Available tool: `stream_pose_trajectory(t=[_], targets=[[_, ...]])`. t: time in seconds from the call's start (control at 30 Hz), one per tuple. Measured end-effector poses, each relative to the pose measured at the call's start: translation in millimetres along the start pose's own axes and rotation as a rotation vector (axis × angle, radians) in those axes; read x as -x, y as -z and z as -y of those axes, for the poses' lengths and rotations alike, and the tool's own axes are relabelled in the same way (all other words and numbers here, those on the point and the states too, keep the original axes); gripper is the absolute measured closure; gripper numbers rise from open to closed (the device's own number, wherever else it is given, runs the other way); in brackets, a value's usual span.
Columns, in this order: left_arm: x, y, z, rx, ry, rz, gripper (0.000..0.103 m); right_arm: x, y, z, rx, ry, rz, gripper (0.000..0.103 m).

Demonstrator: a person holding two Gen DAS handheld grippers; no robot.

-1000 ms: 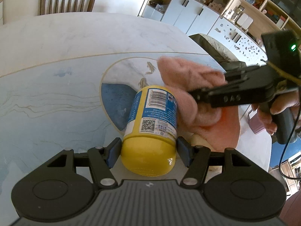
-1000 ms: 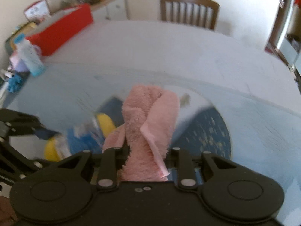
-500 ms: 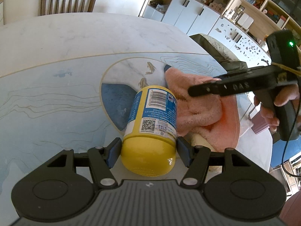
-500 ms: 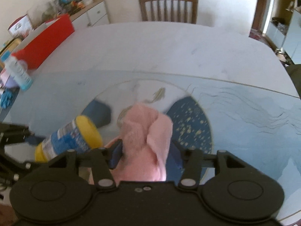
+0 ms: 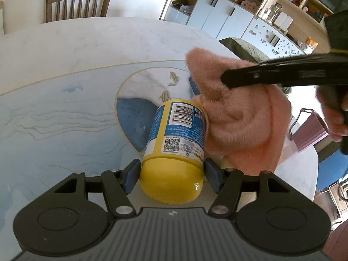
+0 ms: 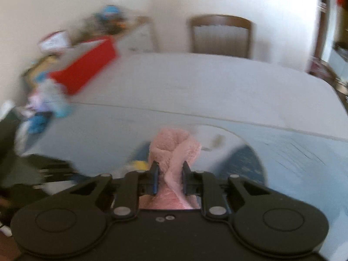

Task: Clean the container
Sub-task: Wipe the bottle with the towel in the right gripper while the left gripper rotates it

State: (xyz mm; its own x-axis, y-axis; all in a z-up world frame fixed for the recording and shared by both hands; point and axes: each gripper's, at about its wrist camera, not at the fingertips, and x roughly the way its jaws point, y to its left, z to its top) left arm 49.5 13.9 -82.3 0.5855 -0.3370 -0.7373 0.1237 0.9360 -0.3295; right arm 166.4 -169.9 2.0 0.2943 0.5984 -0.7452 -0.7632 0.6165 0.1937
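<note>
A yellow container (image 5: 174, 148) with a blue label lies on its side, its base toward my left wrist camera. My left gripper (image 5: 173, 177) is shut on it near that base. A fluffy pink cloth (image 5: 239, 117) presses against the container's right side and far end. My right gripper (image 6: 169, 178) is shut on the pink cloth (image 6: 174, 150); it shows from the side in the left wrist view as a black bar (image 5: 282, 76) across the cloth. The right wrist view is blurred, with only a sliver of the yellow container (image 6: 139, 164) showing.
The table (image 5: 65, 113) carries a pale blue mat with a round fish motif. A wooden chair (image 5: 76, 2) stands at the far side. A pink box (image 5: 308, 132) sits past the table's right edge. A red box (image 6: 87, 65) and clutter are at far left.
The right gripper has swung the cloth back up against the container after dipping lower half a second ago. The right wrist view has turned blurred with motion. The left gripper and container stay put.
</note>
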Motion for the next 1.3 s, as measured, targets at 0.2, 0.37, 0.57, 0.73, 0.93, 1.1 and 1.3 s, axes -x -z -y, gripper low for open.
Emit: stream_pose_trajectory(t=[0.2, 0.37, 0.57, 0.73, 0.93, 1.1, 1.3], targets=[[1, 0, 0, -0.017, -0.009, -0.001, 0.04, -13, 0, -48, 0.094, -0.243, -0.068, 0.085], [4, 2, 1, -0.041, -0.02, 0.001, 0.04, -28, -3, -51, 0.081, -0.261, -0.092, 0.085], [5, 3, 3, -0.043, -0.02, 0.003, 0.04, -35, -4, -37, 0.047, -0.184, -0.081, 0.086], [5, 4, 1, -0.046, -0.019, 0.004, 0.04, -32, -5, -22, 0.024, -0.115, -0.056, 0.086], [5, 3, 0, -0.045, -0.018, 0.005, 0.04, -29, -2, 0, -0.039, -0.057, -0.038, 0.085], [6, 5, -1, -0.039, -0.015, 0.009, 0.04, -35, 9, 15, -0.092, 0.037, -0.066, 0.085], [8, 6, 1, -0.037, -0.077, 0.037, 0.04, -51, 43, 15, -0.063, 0.097, -0.151, 0.085]])
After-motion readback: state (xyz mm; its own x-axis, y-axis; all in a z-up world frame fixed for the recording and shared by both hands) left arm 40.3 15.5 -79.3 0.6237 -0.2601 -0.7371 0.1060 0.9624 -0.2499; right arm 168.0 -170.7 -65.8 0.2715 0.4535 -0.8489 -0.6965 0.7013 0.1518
